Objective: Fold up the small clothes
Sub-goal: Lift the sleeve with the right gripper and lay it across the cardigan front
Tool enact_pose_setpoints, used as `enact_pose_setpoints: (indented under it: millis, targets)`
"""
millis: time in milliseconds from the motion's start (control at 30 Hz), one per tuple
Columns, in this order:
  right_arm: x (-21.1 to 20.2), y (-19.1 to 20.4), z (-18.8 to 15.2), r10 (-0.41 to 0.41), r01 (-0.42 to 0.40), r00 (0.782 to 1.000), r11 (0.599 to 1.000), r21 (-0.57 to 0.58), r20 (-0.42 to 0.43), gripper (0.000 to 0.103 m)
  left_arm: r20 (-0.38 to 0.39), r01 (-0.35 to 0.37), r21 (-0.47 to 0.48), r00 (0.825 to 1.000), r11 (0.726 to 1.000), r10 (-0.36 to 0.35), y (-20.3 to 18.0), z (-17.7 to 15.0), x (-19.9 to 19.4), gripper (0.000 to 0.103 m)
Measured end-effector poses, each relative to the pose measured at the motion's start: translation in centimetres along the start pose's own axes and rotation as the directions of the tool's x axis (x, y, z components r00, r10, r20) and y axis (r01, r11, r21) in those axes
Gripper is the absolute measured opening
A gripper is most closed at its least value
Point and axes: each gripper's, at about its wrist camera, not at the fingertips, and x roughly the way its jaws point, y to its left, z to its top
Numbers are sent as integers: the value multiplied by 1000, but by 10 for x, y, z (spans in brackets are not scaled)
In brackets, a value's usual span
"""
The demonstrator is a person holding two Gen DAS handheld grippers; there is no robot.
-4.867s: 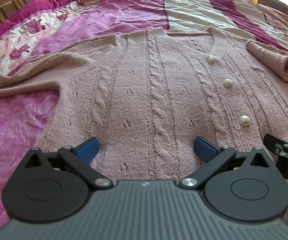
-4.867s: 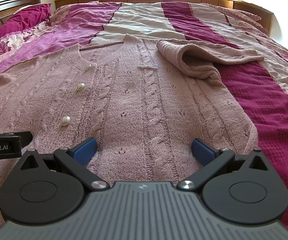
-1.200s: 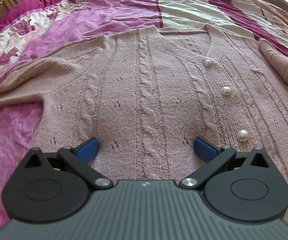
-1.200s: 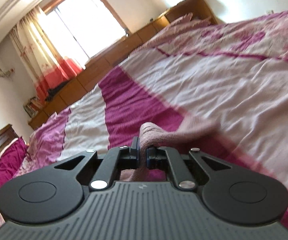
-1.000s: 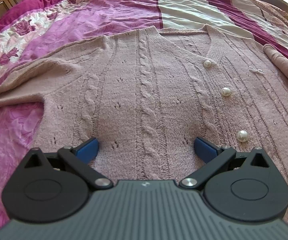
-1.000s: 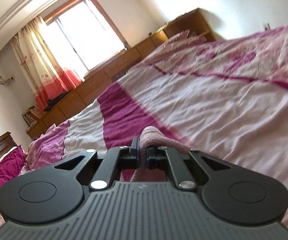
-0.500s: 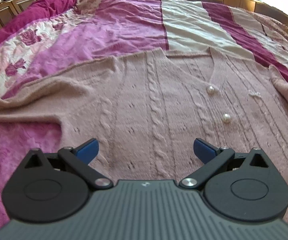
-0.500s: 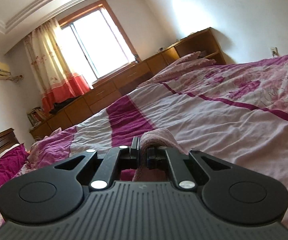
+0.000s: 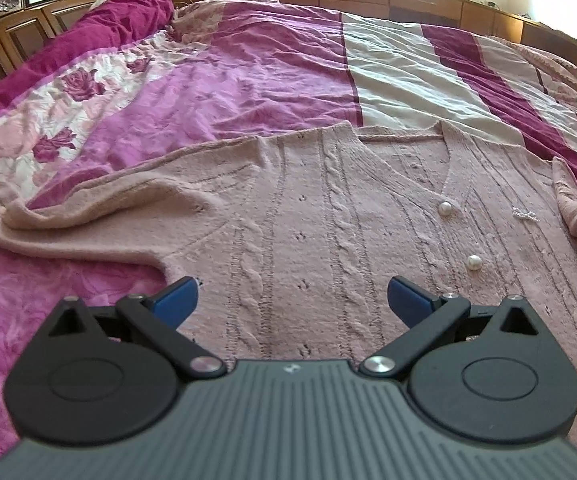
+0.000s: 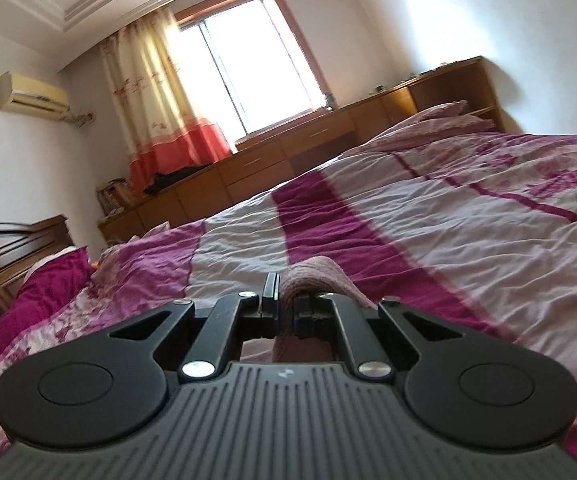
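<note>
The cardigan (image 9: 312, 216) was a dusty-pink knit with cable ribs running down its front, a V-neck and round pearl buttons (image 9: 445, 209) along the placket. It lay face up and spread flat on the bed, neckline toward the far side. One sleeve (image 9: 88, 220) stretched out sideways in loose, rumpled folds over the magenta cover. A small beaded bow (image 9: 526, 214) sat on the chest beside the buttons. The other sleeve (image 9: 576, 204) was raised off the body at the frame's edge; in the right wrist view its cuff (image 10: 312, 280) was pinched in a fold between closed tongs.
</note>
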Motion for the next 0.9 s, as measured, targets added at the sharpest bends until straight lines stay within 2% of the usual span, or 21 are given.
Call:
enact_pose_setpoints:
  millis: [333, 533, 900]
  targets:
    - [12, 56, -15, 67, -70, 997, 995, -70, -46, 6, 14, -5, -20, 1000, 1000, 5, 10, -1, -4, 103]
    - [26, 90, -35, 100, -113, 989, 986, -123, -109, 6, 21, -8, -30, 1000, 1000, 8, 16, -1, -4, 103]
    - [58, 127, -100, 123, -172, 952, 972, -157, -280, 6, 15, -11, -43, 1000, 999, 11, 24, -5, 0, 103]
